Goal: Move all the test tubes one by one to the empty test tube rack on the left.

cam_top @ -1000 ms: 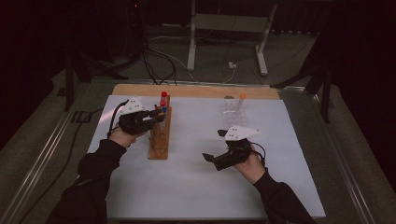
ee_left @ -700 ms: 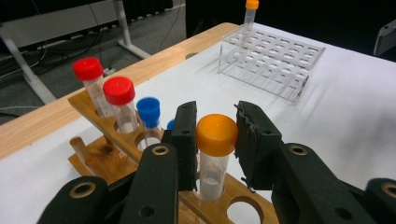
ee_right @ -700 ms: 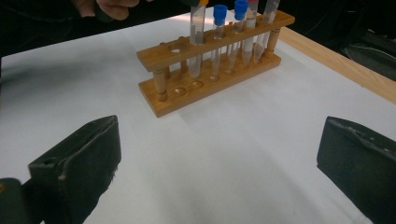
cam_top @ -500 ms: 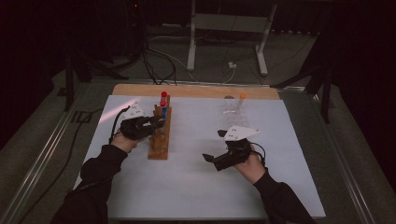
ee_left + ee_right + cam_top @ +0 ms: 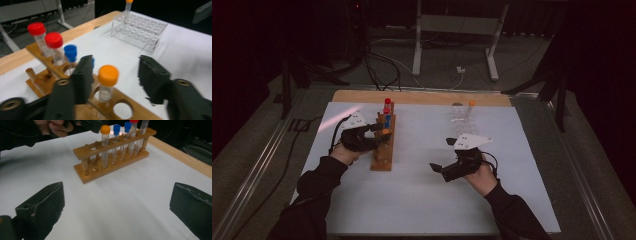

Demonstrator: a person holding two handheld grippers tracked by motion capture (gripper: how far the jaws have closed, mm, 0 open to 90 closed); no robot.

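A wooden rack (image 5: 381, 156) (image 5: 42, 82) (image 5: 113, 157) holds two red-capped, two blue-capped and one orange-capped tube (image 5: 385, 132) (image 5: 107, 76) (image 5: 105, 135). My left gripper (image 5: 381, 134) (image 5: 116, 62) reaches over the rack from its left. Its jaws have just been opening and stand apart on either side of the orange cap, and the right jaw is clear of it. The tube stands in its hole. My right gripper (image 5: 442, 155) (image 5: 118, 188) rests wide open on the white table cover, to the right of the rack, with nothing between its jaws.
A clear plastic rack (image 5: 462, 120) (image 5: 140, 30) stands at the back right with one orange-capped tube (image 5: 471, 103) (image 5: 129, 1) in it. A wooden strip (image 5: 422, 96) runs along the far edge of the table. Metal stand legs and cables lie on the floor beyond.
The left gripper's jaws have parted around the orange-capped tube, which stays in the wooden rack. The right hand has kept still.
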